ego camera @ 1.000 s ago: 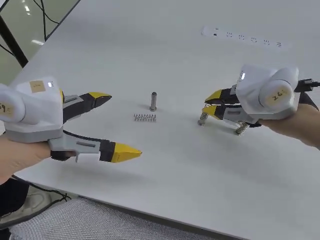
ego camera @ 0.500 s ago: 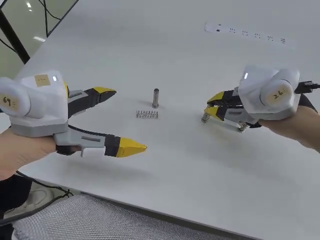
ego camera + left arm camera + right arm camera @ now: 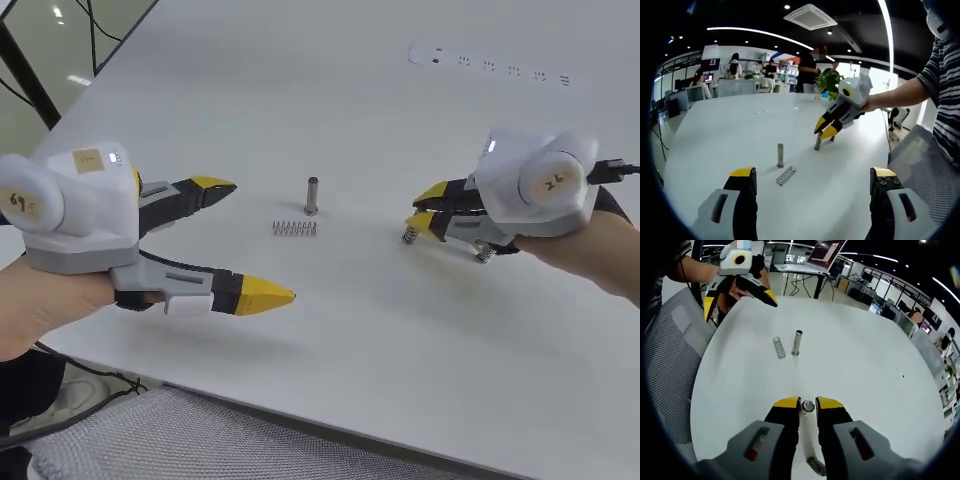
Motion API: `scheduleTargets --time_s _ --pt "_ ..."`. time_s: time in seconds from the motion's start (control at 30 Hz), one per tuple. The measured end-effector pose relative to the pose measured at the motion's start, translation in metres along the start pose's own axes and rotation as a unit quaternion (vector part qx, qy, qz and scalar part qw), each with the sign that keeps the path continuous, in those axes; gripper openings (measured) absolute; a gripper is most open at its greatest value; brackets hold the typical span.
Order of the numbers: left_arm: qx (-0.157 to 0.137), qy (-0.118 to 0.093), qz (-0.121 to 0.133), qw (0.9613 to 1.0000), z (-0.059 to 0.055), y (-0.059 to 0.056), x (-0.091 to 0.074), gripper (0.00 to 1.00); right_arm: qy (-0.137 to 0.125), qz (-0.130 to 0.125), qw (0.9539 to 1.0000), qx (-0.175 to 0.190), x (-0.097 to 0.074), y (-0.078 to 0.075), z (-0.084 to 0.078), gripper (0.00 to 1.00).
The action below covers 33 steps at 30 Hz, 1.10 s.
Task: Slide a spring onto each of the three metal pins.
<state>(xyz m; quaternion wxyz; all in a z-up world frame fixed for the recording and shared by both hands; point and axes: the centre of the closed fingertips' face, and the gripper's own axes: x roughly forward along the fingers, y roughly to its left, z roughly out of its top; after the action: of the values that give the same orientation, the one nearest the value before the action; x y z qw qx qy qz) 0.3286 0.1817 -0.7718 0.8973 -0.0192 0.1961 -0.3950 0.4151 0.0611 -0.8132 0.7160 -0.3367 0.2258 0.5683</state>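
Note:
A bare metal pin [image 3: 312, 195] stands upright mid-table, with a loose spring [image 3: 294, 228] lying just in front of it. The same pin [image 3: 780, 155] and spring [image 3: 785, 175] lie ahead of my left gripper [image 3: 813, 172], which is open wide and holds nothing. To the right stand two pins that carry springs, one at the front [image 3: 408, 235] and one behind [image 3: 483, 255]. My right gripper [image 3: 428, 208] hovers just over the front one, its jaws a narrow gap apart. That pin's top [image 3: 807, 406] shows between the tips of the right gripper [image 3: 808, 401].
The white table [image 3: 350, 350] is broad, with its near edge close to my hands. A white power strip [image 3: 490, 72] lies at the far right. A mesh chair seat [image 3: 150, 440] sits below the table edge. People stand far off in the room.
The head camera has shifted slightly. My right gripper has sunk a little toward the front sprung pin. My left gripper has barely moved.

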Motion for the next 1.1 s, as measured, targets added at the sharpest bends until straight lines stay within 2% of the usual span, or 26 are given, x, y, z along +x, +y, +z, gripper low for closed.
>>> scheduleTargets --time_s 0.5,0.83,1.1 --pt "0.0 0.0 -0.002 1.0 0.003 -0.001 0.001 0.93 -0.009 -0.017 0.9996 0.018 -0.002 -0.005 0.005 0.26" --pt "0.003 0.003 -0.006 1.0 0.003 -0.003 0.002 0.94 -0.03 -0.026 0.997 0.066 -0.007 -0.01 0.011 0.3" --pt "0.003 0.001 -0.003 1.0 0.005 -0.001 0.001 0.94 -0.041 -0.028 0.9955 0.081 -0.012 -0.008 0.017 0.31"
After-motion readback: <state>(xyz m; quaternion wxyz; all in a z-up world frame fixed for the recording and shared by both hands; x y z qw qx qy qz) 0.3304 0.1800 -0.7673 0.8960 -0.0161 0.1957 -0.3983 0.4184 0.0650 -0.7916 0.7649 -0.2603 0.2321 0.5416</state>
